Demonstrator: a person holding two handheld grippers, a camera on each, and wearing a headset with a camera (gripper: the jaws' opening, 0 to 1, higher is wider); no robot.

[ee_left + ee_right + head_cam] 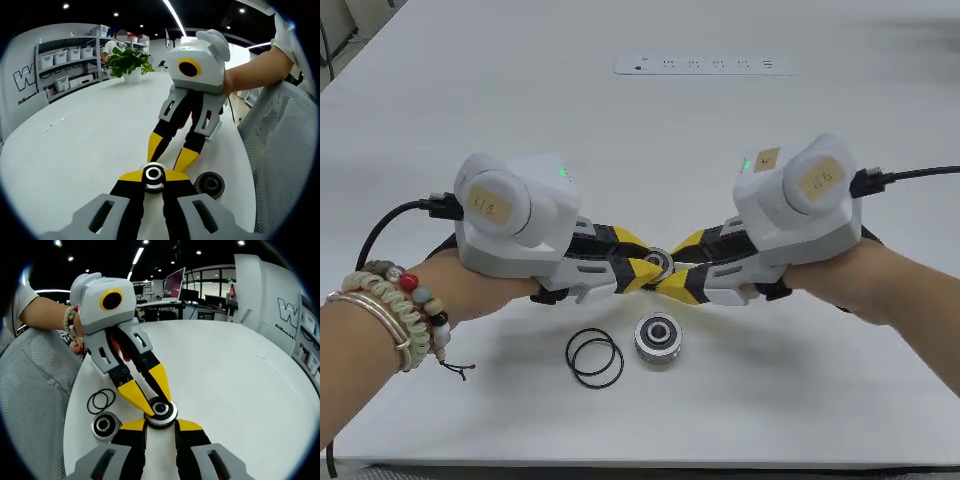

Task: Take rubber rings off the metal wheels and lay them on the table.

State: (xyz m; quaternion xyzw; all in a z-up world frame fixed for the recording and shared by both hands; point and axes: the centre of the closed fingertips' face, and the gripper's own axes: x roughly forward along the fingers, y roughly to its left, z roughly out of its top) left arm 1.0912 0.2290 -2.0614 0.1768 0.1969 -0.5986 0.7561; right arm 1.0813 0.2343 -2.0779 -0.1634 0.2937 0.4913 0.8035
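Note:
A metal wheel (657, 263) with a dark rubber rim is held above the white table (620, 130) between both grippers. My left gripper (645, 268) comes in from the left and is shut on it. My right gripper (671, 270) meets it from the right and also grips it. In the left gripper view, my own yellow tips (154, 176) clamp the wheel (154, 174), with the right gripper (172, 152) just behind. A second wheel (658, 337) stands on the table below, and two loose black rubber rings (593, 357) lie overlapping to its left.
A white power strip (705, 66) lies at the far side of the table. Black cables trail from both grippers. The table's front edge runs close below the rings. A mesh chair (285, 150) stands beside the table, and a potted plant (129, 62) sits far off.

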